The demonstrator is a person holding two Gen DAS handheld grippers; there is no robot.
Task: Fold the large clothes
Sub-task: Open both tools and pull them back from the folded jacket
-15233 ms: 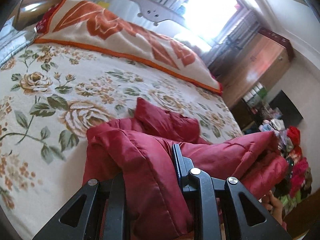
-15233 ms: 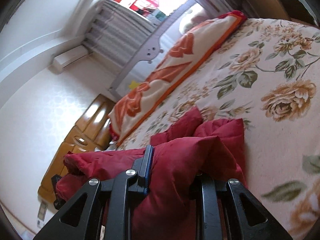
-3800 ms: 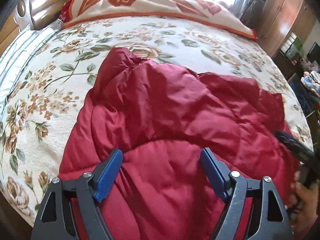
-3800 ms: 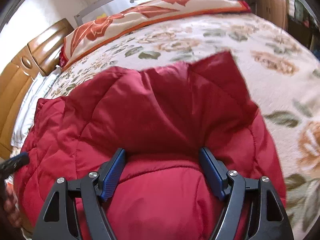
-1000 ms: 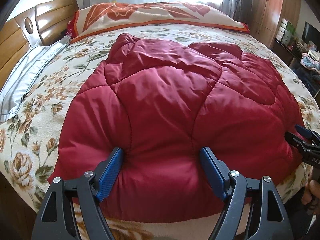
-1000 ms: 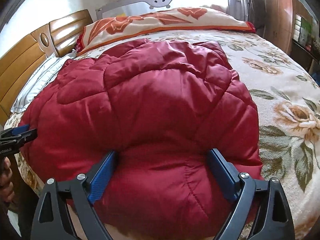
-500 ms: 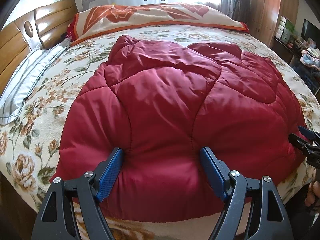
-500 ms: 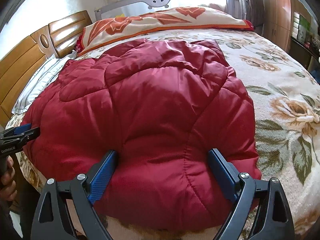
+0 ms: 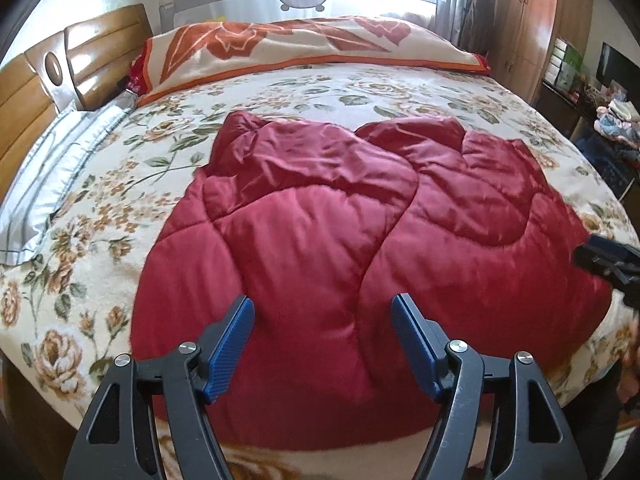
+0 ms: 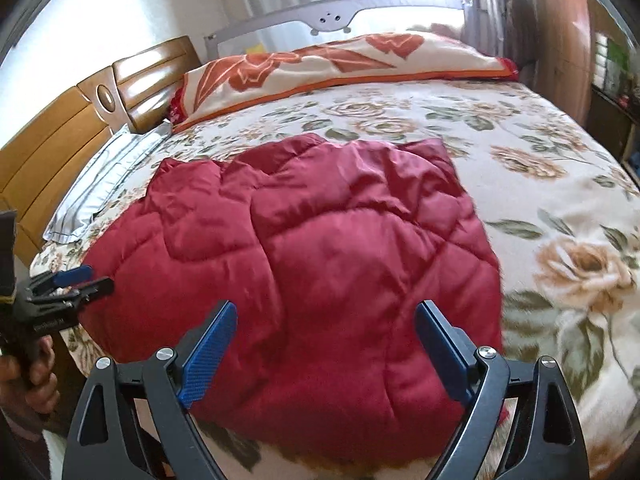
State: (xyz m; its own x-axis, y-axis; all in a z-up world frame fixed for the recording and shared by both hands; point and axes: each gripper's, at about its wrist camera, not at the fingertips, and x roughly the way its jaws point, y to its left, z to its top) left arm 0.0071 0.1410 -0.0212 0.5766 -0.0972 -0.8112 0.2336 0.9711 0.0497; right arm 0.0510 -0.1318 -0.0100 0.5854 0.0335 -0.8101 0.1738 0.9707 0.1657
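Both grippers have lifted away from the red quilted garment [image 9: 360, 248] since a second ago, when their blue pads sat against its near edge; now the pads hang above the fabric with more of the bed's front edge showing beneath them. The left gripper [image 9: 322, 344] has just been closing a little, yet its jaws stand well apart and nothing is pinched between them; the garment only shows through the gap. The right gripper [image 10: 325, 346] is spread wider and likewise grips nothing. Each tool also shows at the side of the other's view, the left one held in a hand [image 10: 30, 384].

The garment lies spread flat on the floral bedspread [image 9: 100, 216], near the bed's front edge and roughly midway along it, its puffed panels smooth, its far end reaching toward the middle of the bed. A narrow strip of bedspread shows between its near hem and the front edge.

Along the far edge of the bed lies an orange-patterned blanket [image 9: 304, 46]. A striped grey pillow [image 9: 52, 176] rests at the left edge, against the wooden headboard [image 9: 80, 64].
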